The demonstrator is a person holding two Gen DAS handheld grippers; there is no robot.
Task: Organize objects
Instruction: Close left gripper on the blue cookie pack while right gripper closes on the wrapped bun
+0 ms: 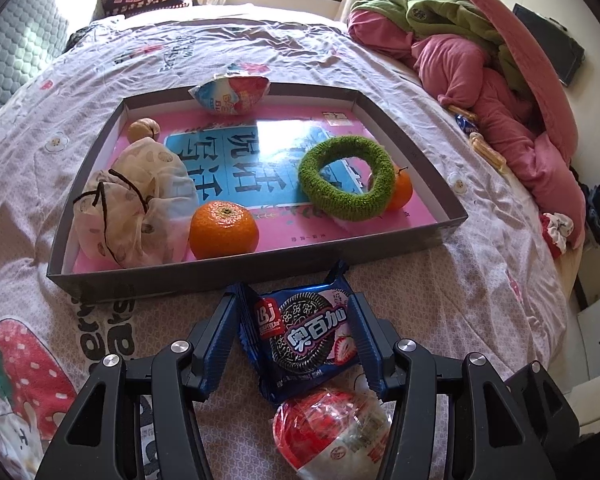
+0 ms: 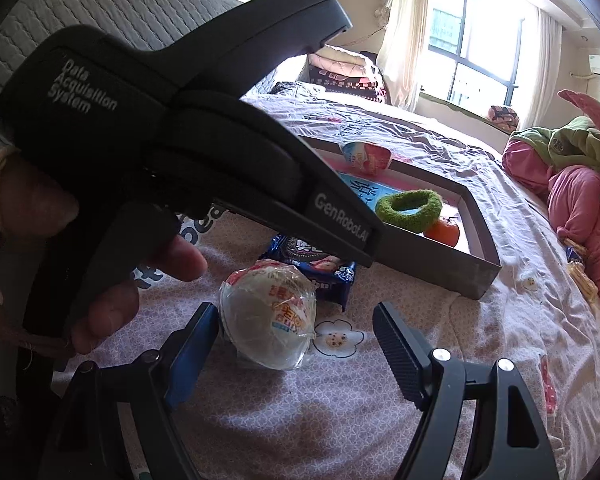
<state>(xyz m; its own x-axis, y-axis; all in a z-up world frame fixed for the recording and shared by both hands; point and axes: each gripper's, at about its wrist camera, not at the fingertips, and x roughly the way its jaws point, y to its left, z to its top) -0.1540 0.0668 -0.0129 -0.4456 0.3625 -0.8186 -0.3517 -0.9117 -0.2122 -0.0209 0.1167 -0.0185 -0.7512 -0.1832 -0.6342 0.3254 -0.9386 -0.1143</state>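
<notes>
- The left gripper [image 1: 296, 326] was matte black, with silver screws at its linkage joints.
- Its fingers [image 1: 366, 332] carried ribbed blue pads.
- White lettering on its body read "Data Acquisition System" and "GenRobot.AI".
- The right gripper [image 2: 296, 344] matched: black links, silver screws, ribbed pads.

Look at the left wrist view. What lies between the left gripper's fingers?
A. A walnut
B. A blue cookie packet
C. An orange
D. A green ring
B: the blue cookie packet lies on the bedsheet between the left gripper fingers, outside the tray.
</notes>
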